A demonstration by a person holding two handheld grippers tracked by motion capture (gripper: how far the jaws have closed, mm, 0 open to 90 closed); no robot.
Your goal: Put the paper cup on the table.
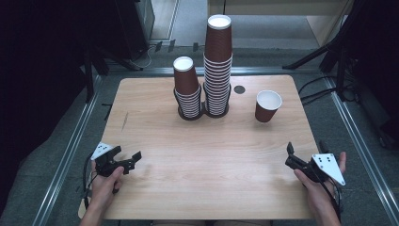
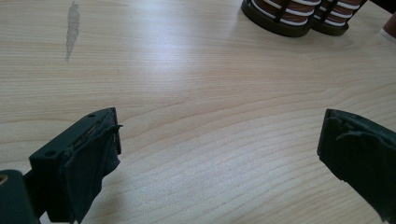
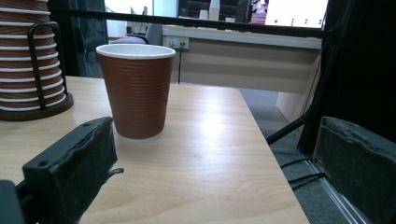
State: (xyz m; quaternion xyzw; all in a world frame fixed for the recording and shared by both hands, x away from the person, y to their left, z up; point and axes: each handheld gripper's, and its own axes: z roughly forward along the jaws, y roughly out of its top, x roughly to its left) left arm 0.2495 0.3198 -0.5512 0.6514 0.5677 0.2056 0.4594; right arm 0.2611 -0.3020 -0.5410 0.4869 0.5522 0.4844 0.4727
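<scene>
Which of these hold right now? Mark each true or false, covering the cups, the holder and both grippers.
1. The single paper cup stands upright, apart from the stacks. True.
2. The left gripper holds a cup. False: its jaws are open and empty.
3. The taller cup stack stands right of the shorter cup stack. True.
4. The right gripper is shut. False: its jaws stand wide apart.
5. The stacked cups sit mouth up. False: they are upside down in the black wire holder.

Upright brown paper cup (image 1: 268, 106), table's right
</scene>
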